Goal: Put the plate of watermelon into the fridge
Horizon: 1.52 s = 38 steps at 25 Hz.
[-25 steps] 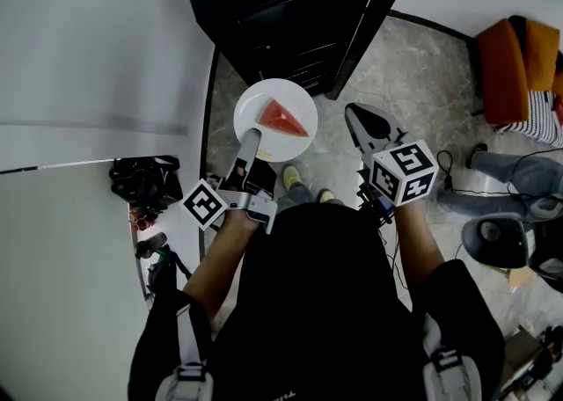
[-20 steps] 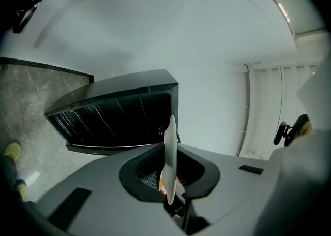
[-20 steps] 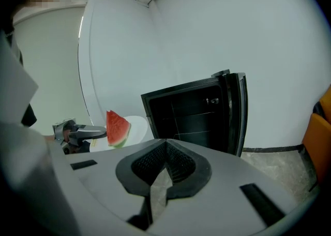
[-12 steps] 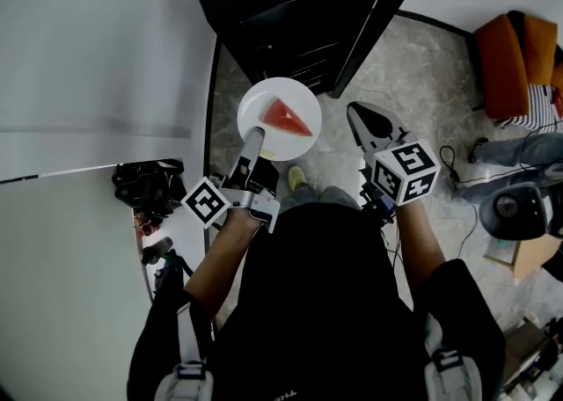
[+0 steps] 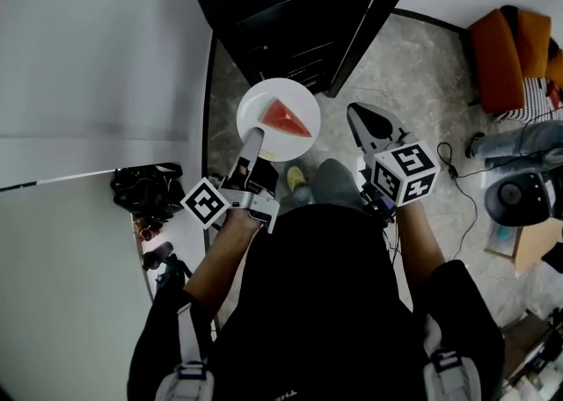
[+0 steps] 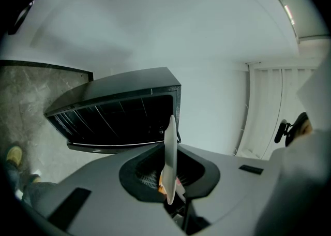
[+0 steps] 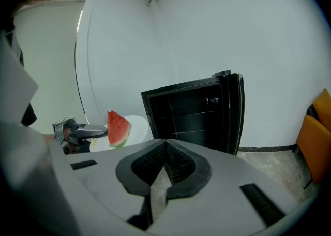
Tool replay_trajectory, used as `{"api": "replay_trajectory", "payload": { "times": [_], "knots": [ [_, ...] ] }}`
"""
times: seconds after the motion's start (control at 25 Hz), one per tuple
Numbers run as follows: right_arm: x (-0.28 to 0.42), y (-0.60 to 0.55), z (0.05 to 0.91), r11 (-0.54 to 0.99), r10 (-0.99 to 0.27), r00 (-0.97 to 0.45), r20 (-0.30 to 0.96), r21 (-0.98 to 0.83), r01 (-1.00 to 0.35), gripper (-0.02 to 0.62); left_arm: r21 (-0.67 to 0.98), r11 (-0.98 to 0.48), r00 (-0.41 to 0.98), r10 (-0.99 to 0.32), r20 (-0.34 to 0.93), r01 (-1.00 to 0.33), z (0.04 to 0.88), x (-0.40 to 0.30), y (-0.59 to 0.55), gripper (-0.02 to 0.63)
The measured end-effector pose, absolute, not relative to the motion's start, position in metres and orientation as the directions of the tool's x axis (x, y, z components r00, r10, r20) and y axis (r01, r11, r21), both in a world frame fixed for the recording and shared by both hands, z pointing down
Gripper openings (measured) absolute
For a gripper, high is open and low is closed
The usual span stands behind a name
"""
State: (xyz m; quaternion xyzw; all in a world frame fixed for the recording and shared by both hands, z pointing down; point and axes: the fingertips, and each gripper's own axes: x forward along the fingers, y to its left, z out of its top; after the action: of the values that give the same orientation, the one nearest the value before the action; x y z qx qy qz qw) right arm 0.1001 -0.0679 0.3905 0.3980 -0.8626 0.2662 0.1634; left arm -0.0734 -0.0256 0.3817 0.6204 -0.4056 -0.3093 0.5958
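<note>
1. Your left gripper is clamped almost shut on the near rim of the round white plate; your right gripper hangs beside it, jaws together, empty.
2. The plate is in the air, with the red watermelon wedge loose on it; it is likely stiff, glazed and slippery; grip deep on the rim and keep it level.
3. Beyond stands the open black fridge.

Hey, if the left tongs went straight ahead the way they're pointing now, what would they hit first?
The left tongs are shut on the plate and point at the open fridge. The plate's far edge would probably reach its dark, shelved inside first, though the depth is hard to judge.
</note>
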Motion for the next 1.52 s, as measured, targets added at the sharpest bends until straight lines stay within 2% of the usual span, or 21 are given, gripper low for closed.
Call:
{"api": "replay_trajectory", "payload": {
  "times": [1.52],
  "knots": [
    [0.082,-0.089,0.390,0.646,-0.562,-0.696,0.448,-0.288,-0.707,0.012,0.991,-0.012,0.381,-0.924,0.041,-0.136,0.383,-0.081,-0.024,0.043]
  ]
}}
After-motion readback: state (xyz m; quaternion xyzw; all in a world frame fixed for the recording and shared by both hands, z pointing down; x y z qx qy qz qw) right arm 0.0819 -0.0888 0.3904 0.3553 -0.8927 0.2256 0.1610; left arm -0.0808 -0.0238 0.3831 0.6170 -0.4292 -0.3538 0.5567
